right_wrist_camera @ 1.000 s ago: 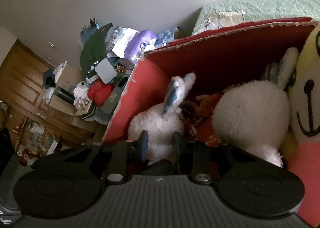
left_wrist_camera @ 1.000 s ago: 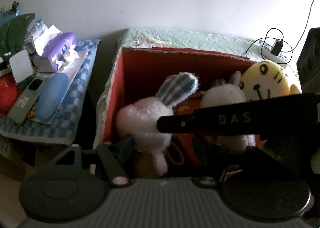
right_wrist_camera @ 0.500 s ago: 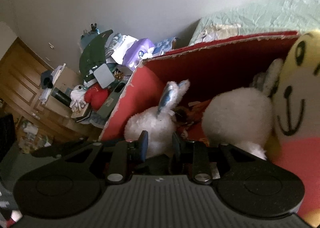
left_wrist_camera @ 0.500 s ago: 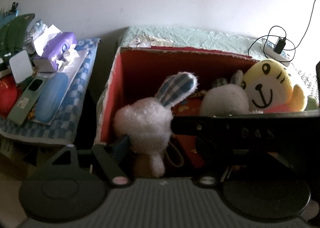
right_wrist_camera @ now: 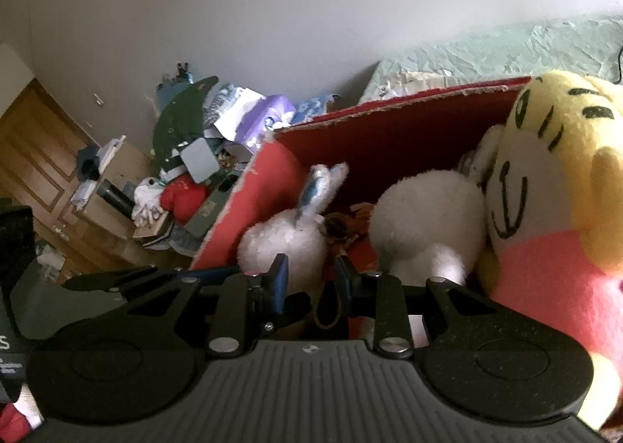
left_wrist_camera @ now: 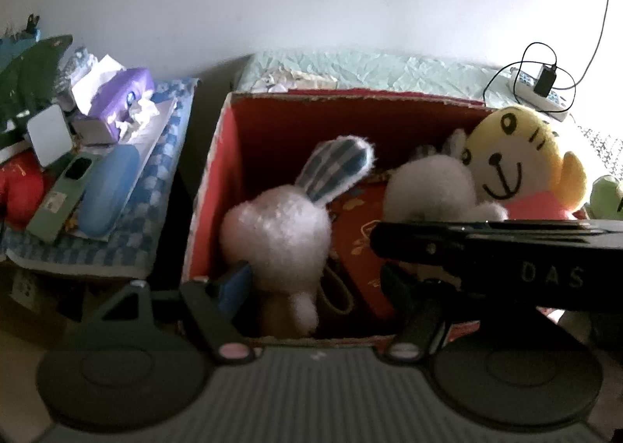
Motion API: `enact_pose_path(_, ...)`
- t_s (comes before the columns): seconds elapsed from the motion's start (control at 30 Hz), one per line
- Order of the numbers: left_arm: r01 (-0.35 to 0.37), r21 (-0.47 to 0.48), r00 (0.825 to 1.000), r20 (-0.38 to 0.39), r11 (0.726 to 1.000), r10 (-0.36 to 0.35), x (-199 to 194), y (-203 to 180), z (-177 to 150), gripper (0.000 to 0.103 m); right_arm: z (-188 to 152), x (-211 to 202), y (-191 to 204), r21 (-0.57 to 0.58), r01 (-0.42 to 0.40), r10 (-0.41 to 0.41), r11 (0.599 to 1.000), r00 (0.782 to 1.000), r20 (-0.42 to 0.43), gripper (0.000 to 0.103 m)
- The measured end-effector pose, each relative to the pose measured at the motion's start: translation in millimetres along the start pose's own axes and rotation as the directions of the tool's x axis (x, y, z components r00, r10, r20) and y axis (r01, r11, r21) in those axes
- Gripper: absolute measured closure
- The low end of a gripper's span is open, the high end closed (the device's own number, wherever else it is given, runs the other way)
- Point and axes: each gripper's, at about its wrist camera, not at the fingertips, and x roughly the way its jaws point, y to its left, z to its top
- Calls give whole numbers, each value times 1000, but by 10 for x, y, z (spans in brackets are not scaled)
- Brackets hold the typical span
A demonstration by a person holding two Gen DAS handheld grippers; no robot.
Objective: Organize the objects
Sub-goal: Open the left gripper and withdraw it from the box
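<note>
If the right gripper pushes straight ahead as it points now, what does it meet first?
Most likely the white plush rabbit in the red box; it sits just beyond the right gripper and its open fingers, though depth is unclear.

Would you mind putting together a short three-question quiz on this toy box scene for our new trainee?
1. True or false: the yellow plush with the smiling face sits at the right side of the red box.
2. Multiple choice: the ear of the left white bunny shows what pattern? A) red dots B) blue plaid C) plain green
3. Fill in: on the side table left of the box, the purple item is a ___ box.

Key: 1 true; 2 B; 3 tissue. The left gripper is open around the bunny; the right gripper is open too.
</note>
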Motion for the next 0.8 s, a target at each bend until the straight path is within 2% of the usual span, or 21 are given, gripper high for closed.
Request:
enact_pose_path(0.43,-56,-10,996,73,998,57,-443,-101,-233,24,-193,-226,298,-75,-64,65,995,998,16,73)
enact_pose_path(0.67,-74,-43,996,53,996,77,-543,-151,-448,22,-351,-309,349,-113,-76,74,991,997,-18,72)
enact_pose_path(0.8,-56,-51,998,10,997,56,-488,-229,-572,22,-463,-350,291,-110,-63,58,992,997,-48,72)
